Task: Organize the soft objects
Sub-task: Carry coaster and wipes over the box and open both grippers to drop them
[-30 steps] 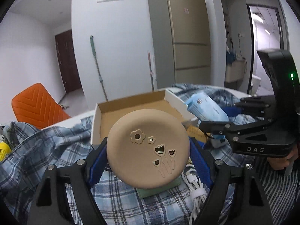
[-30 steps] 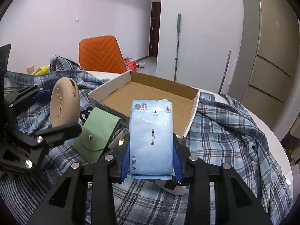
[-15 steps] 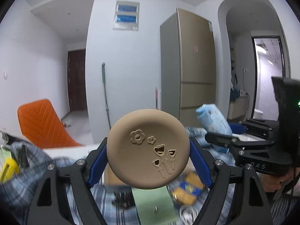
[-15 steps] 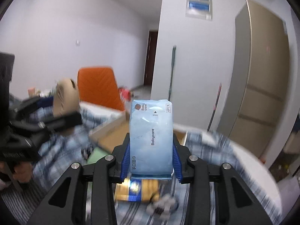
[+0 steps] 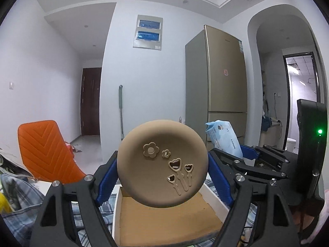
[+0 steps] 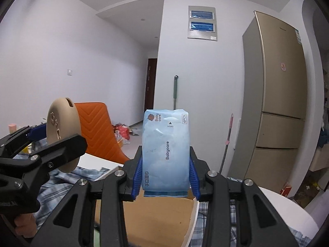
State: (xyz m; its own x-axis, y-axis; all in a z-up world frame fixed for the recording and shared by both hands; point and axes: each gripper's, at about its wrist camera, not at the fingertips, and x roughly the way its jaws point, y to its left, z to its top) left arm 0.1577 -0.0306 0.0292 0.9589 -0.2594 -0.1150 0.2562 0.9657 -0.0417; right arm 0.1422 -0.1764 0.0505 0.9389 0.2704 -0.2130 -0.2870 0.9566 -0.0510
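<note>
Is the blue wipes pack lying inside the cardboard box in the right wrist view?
No: the wipes pack stands upright, clamped in the right claw, above the cardboard box.

Orange chair [image 5: 46, 150], gold fridge [image 6: 277, 94], mop [image 5: 121, 111].

Box [image 5: 164, 222] on cloth [image 5: 18, 212], chair [image 5: 45, 150] behind.

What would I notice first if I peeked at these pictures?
First, the round tan silicone pouch with flowers, squeezed in the left gripper above the open cardboard box. Next, the light blue wet wipes pack, upright in the right gripper. Behind, a bright orange chair.
</note>
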